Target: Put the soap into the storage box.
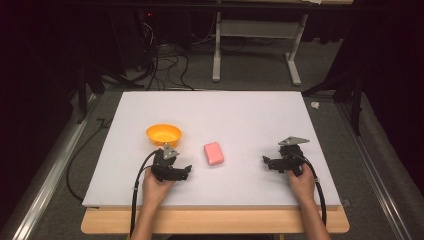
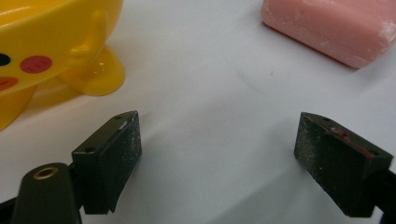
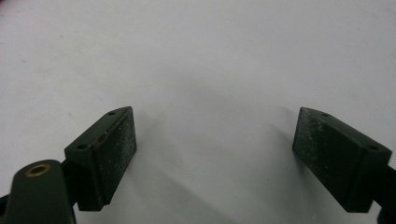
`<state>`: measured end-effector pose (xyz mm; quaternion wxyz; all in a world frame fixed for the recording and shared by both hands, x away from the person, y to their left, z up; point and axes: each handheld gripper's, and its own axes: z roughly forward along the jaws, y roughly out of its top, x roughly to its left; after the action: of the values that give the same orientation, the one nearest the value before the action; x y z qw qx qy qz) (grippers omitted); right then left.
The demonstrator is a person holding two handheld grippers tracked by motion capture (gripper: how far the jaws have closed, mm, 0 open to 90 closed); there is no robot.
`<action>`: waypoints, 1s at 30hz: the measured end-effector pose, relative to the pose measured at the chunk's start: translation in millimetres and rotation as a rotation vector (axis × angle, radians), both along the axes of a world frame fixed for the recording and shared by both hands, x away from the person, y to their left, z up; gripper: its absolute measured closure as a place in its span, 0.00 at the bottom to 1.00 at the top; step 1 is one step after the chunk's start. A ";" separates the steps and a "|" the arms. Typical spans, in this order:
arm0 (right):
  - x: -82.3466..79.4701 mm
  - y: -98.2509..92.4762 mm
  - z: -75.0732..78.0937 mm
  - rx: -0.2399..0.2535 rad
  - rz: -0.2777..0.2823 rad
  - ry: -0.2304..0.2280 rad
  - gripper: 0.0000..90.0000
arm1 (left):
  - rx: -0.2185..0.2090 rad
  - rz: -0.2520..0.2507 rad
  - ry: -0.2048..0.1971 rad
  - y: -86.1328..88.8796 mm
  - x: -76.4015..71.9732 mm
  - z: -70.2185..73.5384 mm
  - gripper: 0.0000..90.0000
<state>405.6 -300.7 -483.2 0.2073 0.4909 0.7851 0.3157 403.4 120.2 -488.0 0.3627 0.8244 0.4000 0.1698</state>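
Soap (image 1: 214, 153) btwn both open tongs, nearer left tongs (image 1: 186, 172)

Bowl (image 2: 51, 42) glossy yellow plastic; pink block (image 2: 331, 28) matt, chalky; counter (image 1: 240, 115) smooth matt white, wood edge.

Bare forearms, no sleeves, each hand wrapped round a black gripper: left gripper (image 1: 187, 171), right gripper (image 1: 265, 160). Topped by grey three-cornered plates, trailed by black cables looping back past the wrists. Thick black jaws faced with speckled dark pads (image 2: 130, 140), small screw holes along the edges, brass-ringed hole (image 3: 38, 170) low on the body.
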 end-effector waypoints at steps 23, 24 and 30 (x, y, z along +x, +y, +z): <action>0.0 0.0 0.0 0.000 0.000 0.000 0.16 | -0.083 -0.040 -0.065 -6.5 -18.1 20.7 0.15; 0.0 0.0 0.0 0.000 0.000 0.000 0.16 | -0.088 -0.046 -0.064 -7.2 -18.1 21.6 0.15; 0.0 0.0 0.1 -0.001 0.001 0.002 0.16 | -0.105 -0.081 -0.066 -16.8 -18.0 27.6 0.13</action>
<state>405.6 -300.7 -483.0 0.2066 0.4907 0.7856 0.3151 385.4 103.4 -460.4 0.4250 0.8137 0.3625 0.1609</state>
